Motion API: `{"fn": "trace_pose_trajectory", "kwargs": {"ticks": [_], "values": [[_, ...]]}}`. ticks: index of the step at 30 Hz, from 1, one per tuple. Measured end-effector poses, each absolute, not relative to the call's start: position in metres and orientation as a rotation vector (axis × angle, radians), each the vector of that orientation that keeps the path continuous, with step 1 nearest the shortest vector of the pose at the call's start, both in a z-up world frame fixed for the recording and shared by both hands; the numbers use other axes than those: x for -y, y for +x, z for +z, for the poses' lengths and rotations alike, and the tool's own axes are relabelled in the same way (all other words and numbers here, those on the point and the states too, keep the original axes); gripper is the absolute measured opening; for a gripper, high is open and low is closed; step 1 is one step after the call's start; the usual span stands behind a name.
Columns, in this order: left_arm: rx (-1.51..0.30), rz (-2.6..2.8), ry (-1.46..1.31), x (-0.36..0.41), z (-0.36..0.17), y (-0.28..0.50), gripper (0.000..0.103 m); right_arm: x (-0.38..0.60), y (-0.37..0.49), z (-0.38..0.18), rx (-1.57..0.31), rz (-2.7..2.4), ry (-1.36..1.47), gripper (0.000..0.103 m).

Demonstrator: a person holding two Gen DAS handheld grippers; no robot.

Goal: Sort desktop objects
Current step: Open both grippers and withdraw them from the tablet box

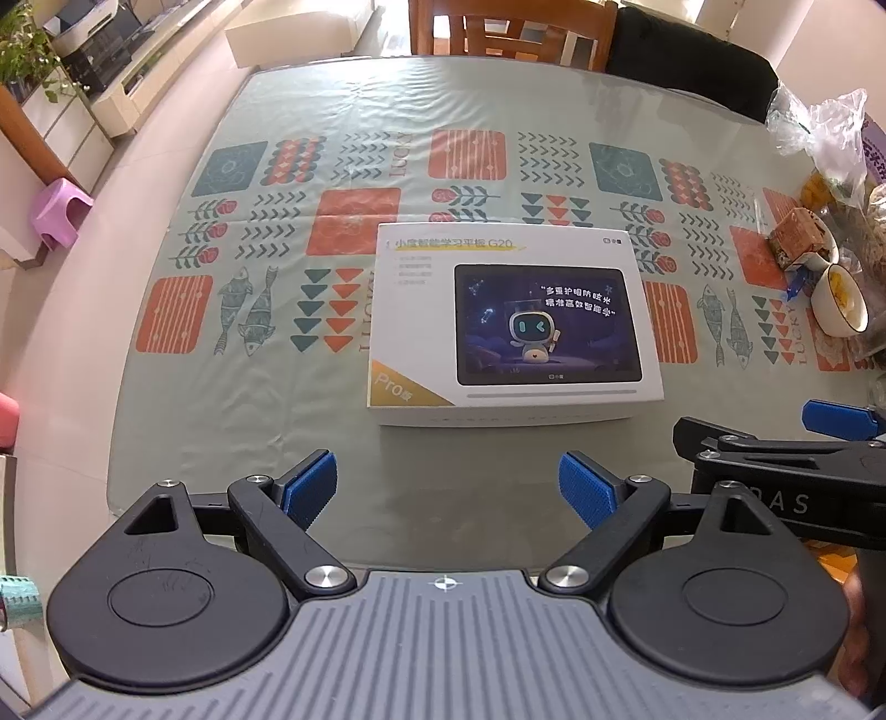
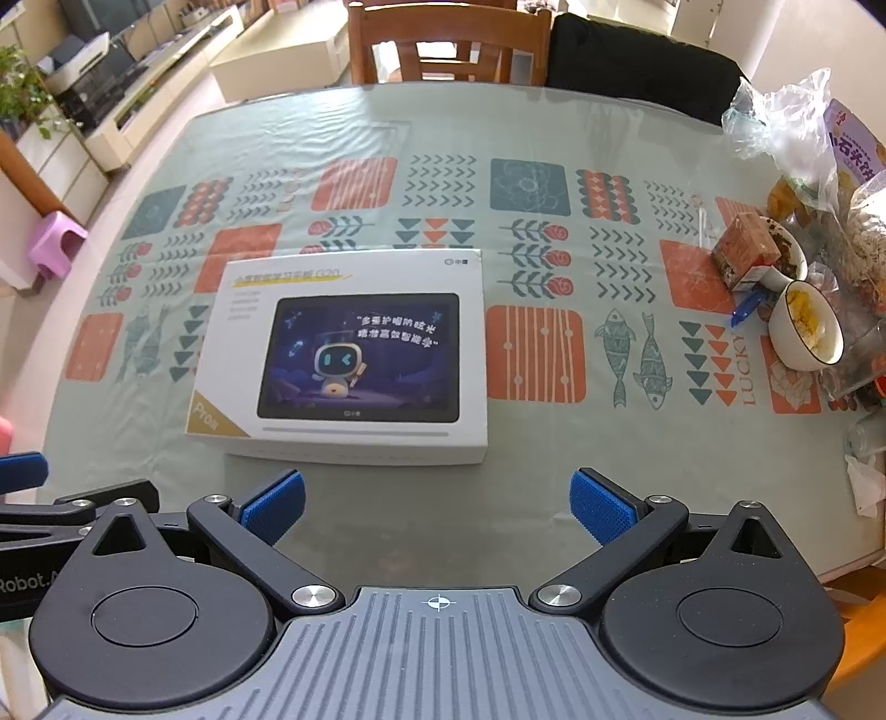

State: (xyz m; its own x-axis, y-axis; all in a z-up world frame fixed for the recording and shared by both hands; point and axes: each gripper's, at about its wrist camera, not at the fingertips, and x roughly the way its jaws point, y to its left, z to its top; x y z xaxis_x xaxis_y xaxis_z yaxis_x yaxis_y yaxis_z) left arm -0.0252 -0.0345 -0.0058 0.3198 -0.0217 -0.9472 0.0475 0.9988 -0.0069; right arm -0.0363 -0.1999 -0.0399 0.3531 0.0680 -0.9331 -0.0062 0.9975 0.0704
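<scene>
A white tablet box [image 1: 509, 327] with a picture of a robot on a screen lies flat in the middle of the patterned tablecloth; it also shows in the right wrist view [image 2: 349, 354]. My left gripper [image 1: 447, 490] is open and empty, just short of the box's near edge. My right gripper [image 2: 437, 507] is open and empty, near the table's front edge, to the right of the box's near side. The right gripper's side shows in the left wrist view [image 1: 786, 459].
At the right edge stand a white bowl of yellow food [image 2: 805, 332], a small brown carton [image 2: 745, 252], a blue pen [image 2: 747, 307] and plastic bags of food [image 2: 803, 127]. A wooden chair [image 2: 448, 44] and a black cushion stand behind the table. A purple stool [image 2: 58, 243] is on the floor at left.
</scene>
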Motion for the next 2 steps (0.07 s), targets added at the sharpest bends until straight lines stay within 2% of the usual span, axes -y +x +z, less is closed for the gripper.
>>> {"fn": "trace_pose_trajectory", "kwargs": {"ticks": [2], "values": [[-1.241, -0.049, 0.027, 0.0351, -0.0048, -0.0265, 0.103, 0.1999, -0.0369, -0.0403, -1.211, 0.047, 0.059, 0.103]]}}
